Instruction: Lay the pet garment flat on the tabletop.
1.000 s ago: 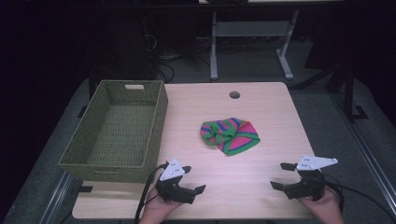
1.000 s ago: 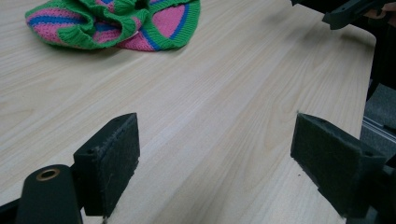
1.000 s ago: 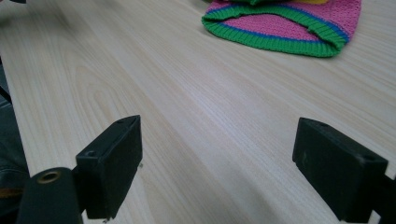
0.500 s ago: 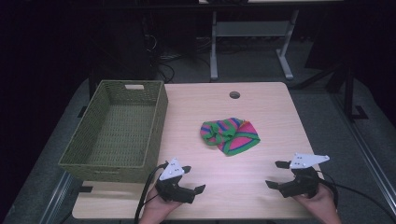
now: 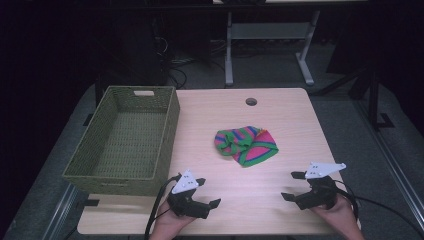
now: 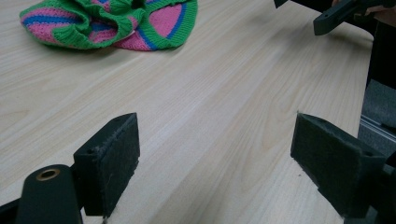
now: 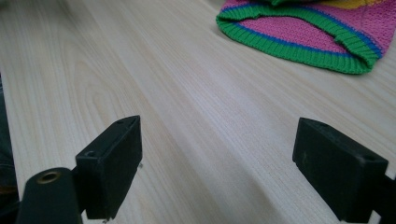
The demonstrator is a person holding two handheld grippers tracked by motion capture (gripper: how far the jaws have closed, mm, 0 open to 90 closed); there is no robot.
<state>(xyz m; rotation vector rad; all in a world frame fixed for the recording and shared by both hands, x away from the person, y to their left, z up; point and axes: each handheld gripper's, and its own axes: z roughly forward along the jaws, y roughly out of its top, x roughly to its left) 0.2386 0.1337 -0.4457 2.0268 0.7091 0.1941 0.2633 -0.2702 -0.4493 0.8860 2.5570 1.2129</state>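
A crumpled knitted cloth with green, pink and blue stripes lies near the middle of the light wooden table. My left gripper rests open near the front edge, left of centre, well short of the cloth. My right gripper stands open near the front right, also apart from the cloth. In the left gripper view the cloth is far ahead at the upper left and the right gripper's jaws show at the top right. In the right gripper view the cloth's green hem lies ahead at the upper right.
An olive woven basket, with nothing in it, stands on the table's left side. A round cable hole sits near the far edge. Beyond the table are a grey floor and a metal desk frame. Bare wood lies between both grippers and the cloth.
My right gripper has shifted a little to the left and nearer the front edge. The left gripper, cloth and basket have stayed put.
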